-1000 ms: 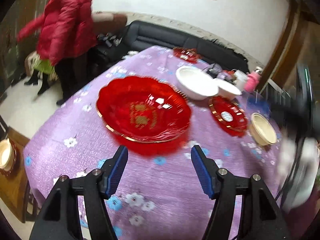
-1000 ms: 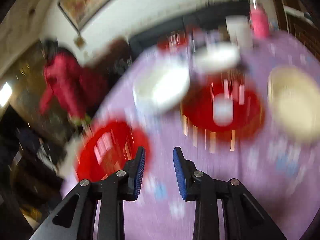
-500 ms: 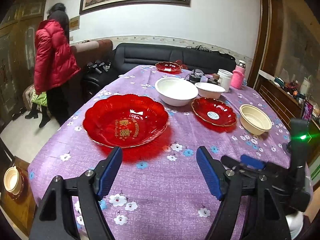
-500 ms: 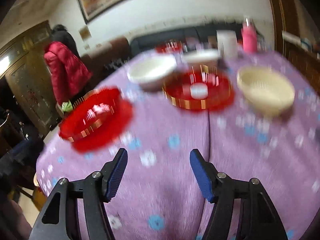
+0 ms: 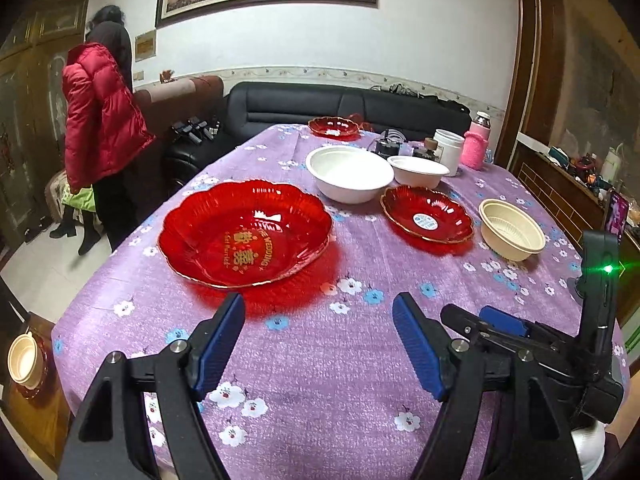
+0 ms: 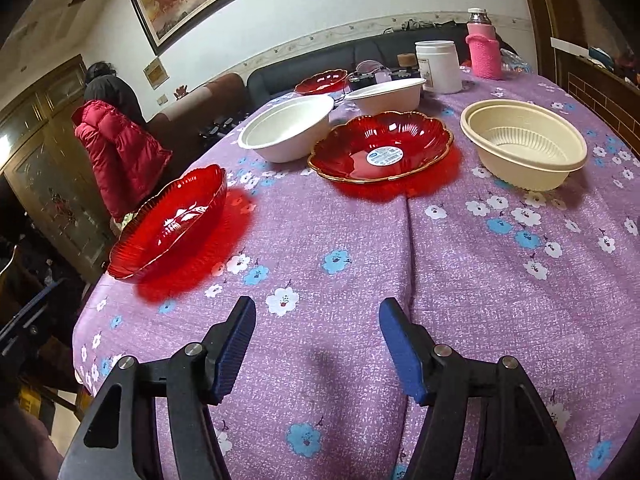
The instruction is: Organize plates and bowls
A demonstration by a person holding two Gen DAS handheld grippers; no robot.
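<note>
Our left gripper [image 5: 318, 344] and right gripper [image 6: 318, 350] have just been opening; both sets of jaws now stand apart with nothing between them. On the table [image 5: 320, 360], the large red plate [image 5: 244, 234] sits at 11 o'clock, untouched, so we judge sorting hasn't started.

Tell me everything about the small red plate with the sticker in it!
The small red scalloped plate looks like clear, shiny plastic with a thin gold rim and ribbed, petal-shaped sides. A round white-and-blue sticker sits in its middle. It is empty, upright and flat on the purple flowered tablecloth, between the large white bowl and the cream ribbed bowl, touching neither as far as shows.
</note>
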